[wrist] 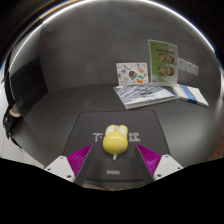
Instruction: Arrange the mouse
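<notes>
Two gripper fingers (70, 160) with purple pads occupy the foreground, one at either side, spread apart; the gripper (113, 163) is thus released, its jaws grasping nothing. Between the fingers, slightly ahead of the pad tips, lies a yellow mouse (115, 142), rounded and glossy, with a gap visible at each side, so that neither pad touches it. It rests on a dark mouse mat (92, 130) bearing pale green characters, partly hidden by the mouse. The mat lies flat on a grey tabletop (60, 105).

Beyond the mat, well apart from the mouse, a small stack of printed papers (150, 95) lies on the table, their edges fanned and not squared. Behind the stack, two printed sheets stand against the grey wall: a white sheet with a circular coloured figure (132, 73), and beside it a green-toned leaflet (163, 57) set higher and slightly tilted. Their text is too small to read. At the table's near-left margin a dark object (12, 120) is seen, its nature indeterminate.
</notes>
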`<state>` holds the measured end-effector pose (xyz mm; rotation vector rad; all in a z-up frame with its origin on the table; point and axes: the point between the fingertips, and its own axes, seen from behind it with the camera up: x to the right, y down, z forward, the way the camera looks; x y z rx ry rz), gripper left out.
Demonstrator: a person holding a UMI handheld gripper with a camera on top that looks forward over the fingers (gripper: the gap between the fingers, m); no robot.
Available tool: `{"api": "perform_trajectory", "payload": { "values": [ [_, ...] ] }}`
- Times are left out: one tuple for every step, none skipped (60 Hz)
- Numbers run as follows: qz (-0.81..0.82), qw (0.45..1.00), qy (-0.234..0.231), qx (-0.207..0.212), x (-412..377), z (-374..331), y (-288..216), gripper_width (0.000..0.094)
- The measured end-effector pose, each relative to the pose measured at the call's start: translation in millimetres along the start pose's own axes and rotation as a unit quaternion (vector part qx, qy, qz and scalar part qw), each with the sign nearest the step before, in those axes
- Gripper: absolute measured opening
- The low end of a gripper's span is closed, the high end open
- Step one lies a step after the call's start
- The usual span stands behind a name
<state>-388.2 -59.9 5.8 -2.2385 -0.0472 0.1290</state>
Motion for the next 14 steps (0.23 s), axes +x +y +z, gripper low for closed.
{"api": "perform_trajectory", "payload": {
  "values": [
    [-0.001, 1.000, 0.001, 0.000, 2.1, -5.2, 1.2, 0.0845],
    [-0.002, 1.000, 0.002, 0.000, 4.9, -10.6, 2.7, 0.0847],
    [-0.003, 1.000, 0.004, -0.001, 7.9, -16.8, 4.3, 0.0851],
    [-0.003, 1.000, 0.005, -0.002, 11.0, -22.8, 6.1, 0.0853],
    [-0.003, 1.000, 0.006, -0.003, 14.0, -28.7, 7.9, 0.0852],
    [-0.003, 1.000, 0.007, -0.003, 17.1, -34.3, 9.6, 0.0852],
    [-0.003, 1.000, 0.008, -0.002, 20.4, -39.9, 11.6, 0.0853],
    [-0.003, 1.000, 0.010, -0.002, 24.6, -43.9, 15.0, 0.0853],
    [-0.002, 1.000, 0.012, -0.003, 29.0, -51.8, 16.7, 0.0854],
    [0.000, 1.000, 0.014, -0.003, 33.6, -57.1, 18.6, 0.0855],
    [0.002, 1.000, 0.016, -0.003, 38.5, -62.3, 20.6, 0.0855],
    [0.005, 1.000, 0.018, -0.003, 44.0, -67.2, 22.6, 0.0855],
    [0.007, 1.000, 0.021, -0.004, 49.6, -71.7, 24.9, 0.0856],
    [0.010, 1.000, 0.023, -0.004, 55.6, -76.4, 26.9, 0.0857]
  ]
}}
